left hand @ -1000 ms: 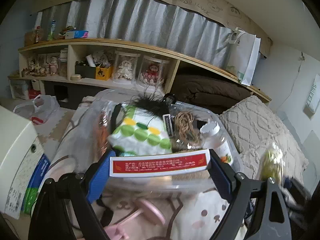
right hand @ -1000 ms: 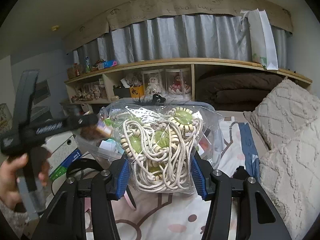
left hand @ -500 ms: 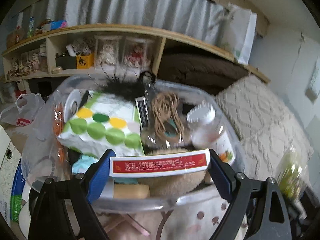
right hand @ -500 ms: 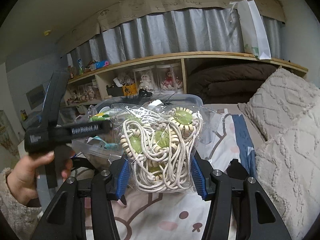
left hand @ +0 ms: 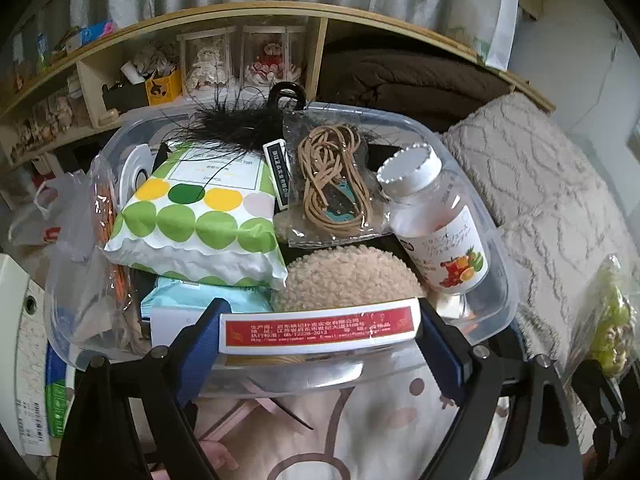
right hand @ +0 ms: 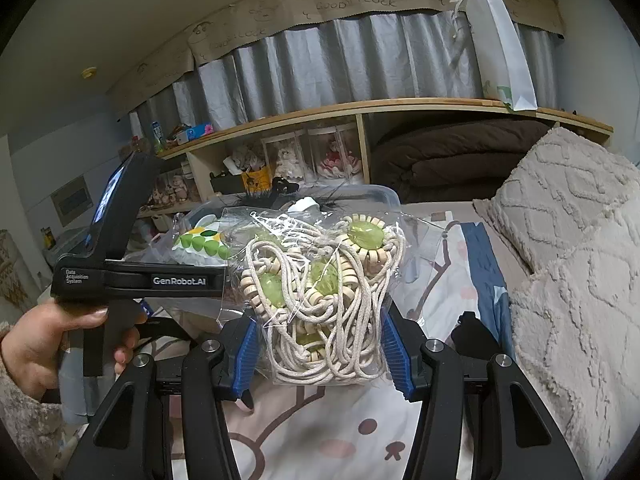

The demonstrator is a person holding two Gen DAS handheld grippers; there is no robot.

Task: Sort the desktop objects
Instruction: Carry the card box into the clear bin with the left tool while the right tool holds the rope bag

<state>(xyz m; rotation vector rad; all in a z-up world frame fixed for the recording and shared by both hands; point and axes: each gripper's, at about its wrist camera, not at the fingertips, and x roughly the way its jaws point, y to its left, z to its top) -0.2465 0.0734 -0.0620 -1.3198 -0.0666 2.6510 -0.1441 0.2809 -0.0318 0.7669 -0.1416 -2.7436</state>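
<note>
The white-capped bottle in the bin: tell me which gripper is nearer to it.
Left. The left gripper, clamped on a red-labelled box, hangs at the clear bin's near rim, just short of the bottle. The right gripper, holding a bagged rope ornament, sits further back.

"GenRobot.AI" and "Data Acquisition System" are printed in white on the black body of the left gripper [right hand: 140, 280]. "GOOD LUCK" is lettered repeatedly along the paper strip [right hand: 360, 0] above the far curtain. On the red-and-white box [left hand: 318, 328], "12228-2013" can be made out among small Chinese print.
</note>
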